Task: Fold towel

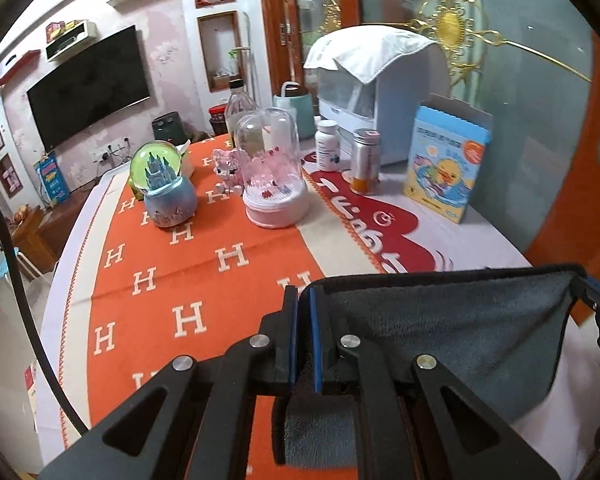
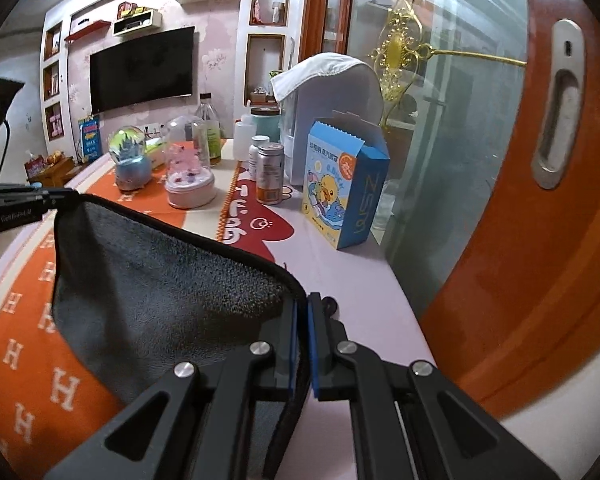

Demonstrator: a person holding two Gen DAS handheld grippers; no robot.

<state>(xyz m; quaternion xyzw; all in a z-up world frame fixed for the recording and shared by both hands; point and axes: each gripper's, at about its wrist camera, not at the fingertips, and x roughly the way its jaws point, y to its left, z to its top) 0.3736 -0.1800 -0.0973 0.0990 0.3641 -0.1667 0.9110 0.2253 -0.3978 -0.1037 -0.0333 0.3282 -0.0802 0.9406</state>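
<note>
A grey towel [image 1: 452,332] with a black hem hangs stretched in the air between my two grippers, above the orange table cloth [image 1: 204,280]. My left gripper [image 1: 303,300] is shut on the towel's left top corner. My right gripper [image 2: 302,308] is shut on the towel's [image 2: 152,280] right top corner. The right gripper shows at the right edge of the left wrist view [image 1: 596,300]; the left gripper shows at the left edge of the right wrist view [image 2: 40,200]. The towel's lower part sags below the hem.
At the back of the table stand a castle snow globe [image 1: 160,184], a pink glass-dome ornament [image 1: 274,176], bottles and cans [image 1: 366,160], a blue duck box [image 1: 444,172] and a white appliance [image 1: 380,92]. An orange sliding door [image 2: 548,160] is at the right.
</note>
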